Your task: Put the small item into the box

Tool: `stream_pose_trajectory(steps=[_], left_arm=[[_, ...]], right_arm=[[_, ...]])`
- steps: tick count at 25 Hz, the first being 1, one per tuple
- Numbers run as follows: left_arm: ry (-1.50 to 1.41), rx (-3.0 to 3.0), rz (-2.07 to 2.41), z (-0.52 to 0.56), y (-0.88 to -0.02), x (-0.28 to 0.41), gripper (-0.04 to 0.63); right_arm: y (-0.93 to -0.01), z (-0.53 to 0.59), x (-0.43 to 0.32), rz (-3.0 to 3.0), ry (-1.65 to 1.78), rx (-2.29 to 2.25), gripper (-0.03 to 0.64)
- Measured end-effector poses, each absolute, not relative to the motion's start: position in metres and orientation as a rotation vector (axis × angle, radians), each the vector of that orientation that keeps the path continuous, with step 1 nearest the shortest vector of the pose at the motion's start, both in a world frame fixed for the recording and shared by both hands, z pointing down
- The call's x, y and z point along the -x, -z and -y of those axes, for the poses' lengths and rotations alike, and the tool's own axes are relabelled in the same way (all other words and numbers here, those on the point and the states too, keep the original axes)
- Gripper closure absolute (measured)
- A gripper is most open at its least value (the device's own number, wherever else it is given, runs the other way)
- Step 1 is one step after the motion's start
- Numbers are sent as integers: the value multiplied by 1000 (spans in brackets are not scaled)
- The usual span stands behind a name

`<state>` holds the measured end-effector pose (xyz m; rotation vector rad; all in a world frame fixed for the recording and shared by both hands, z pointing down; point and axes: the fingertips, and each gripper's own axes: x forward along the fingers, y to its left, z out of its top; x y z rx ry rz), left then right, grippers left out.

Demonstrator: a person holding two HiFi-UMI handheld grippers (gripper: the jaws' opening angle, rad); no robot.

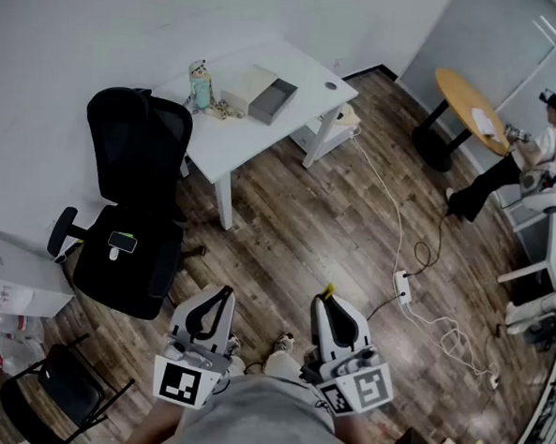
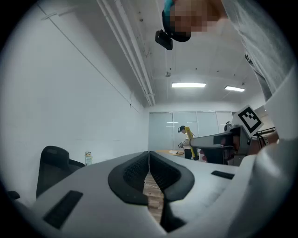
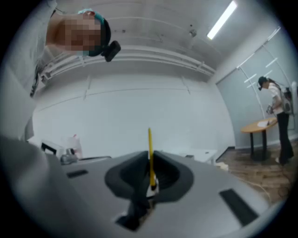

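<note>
Person with two hand-held grippers stands on a wood floor (image 1: 306, 218), both tools held low at the waist and pointing toward a white desk (image 1: 236, 134) well ahead. The right gripper (image 1: 328, 302) is clamped on a thin yellow item (image 1: 329, 289), which sticks up out of its closed jaws. The right gripper view shows the item (image 3: 149, 153) upright between the black pads (image 3: 172, 174), its tip rising clear above them. The left gripper (image 1: 224, 293) is closed and carries nothing: in the left gripper view its jaws meet at the tip, and only floorboards show through the narrow slit lower down.

The open gray box (image 1: 274, 101) sits on the desk, well apart from the item. It is just beside a flat white box (image 1: 248, 87) and near a bottle (image 1: 200, 83) at the desk's far left corner. A black office chair (image 1: 134, 198) stands left of the desk, with a small phone-like object (image 1: 122, 242) lying on its seat. A white power strip (image 1: 403, 288) and its cable lie on the floor to the right. At far right, a second person (image 1: 531, 152) is at a round wooden table (image 1: 466, 104).
</note>
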<state>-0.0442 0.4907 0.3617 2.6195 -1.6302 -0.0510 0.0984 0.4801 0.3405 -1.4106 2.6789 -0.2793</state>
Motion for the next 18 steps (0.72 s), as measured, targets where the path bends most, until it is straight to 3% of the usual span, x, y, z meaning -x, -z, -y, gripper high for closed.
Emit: stream_pose_trajectory(steps=[18], left_arm=[[35,-2663,1629,-481,-351,-75,560]], right_arm=[[-336,-476,-198,-2703,251,1342,558]])
